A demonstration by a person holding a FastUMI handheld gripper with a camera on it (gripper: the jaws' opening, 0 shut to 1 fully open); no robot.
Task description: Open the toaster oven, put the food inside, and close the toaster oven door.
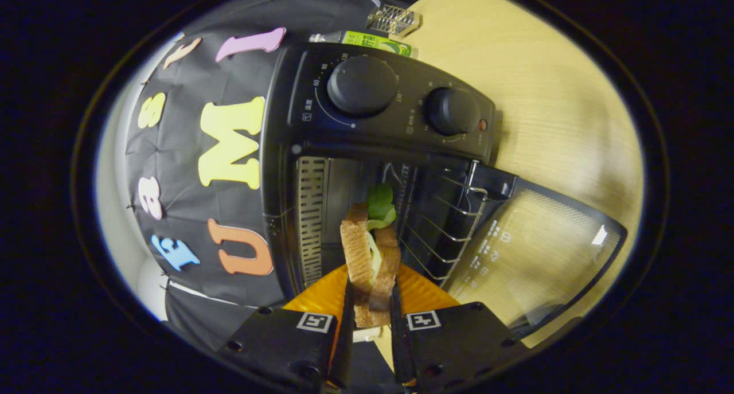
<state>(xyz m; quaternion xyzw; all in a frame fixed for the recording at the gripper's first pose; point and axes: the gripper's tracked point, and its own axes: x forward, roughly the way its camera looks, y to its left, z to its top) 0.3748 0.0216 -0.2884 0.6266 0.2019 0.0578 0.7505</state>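
With the toaster oven (367, 170) open, the gripper (371, 302) pinches the sandwich (370, 256) just before the cavity; next, ease it onto the far wire rack (453, 222).

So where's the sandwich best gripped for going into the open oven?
As it is now: the tool is shut on the sandwich, one finger on each bread face at its near end. Pressing across the slices holds the filling together, and the free end points into the toaster oven over the rack.
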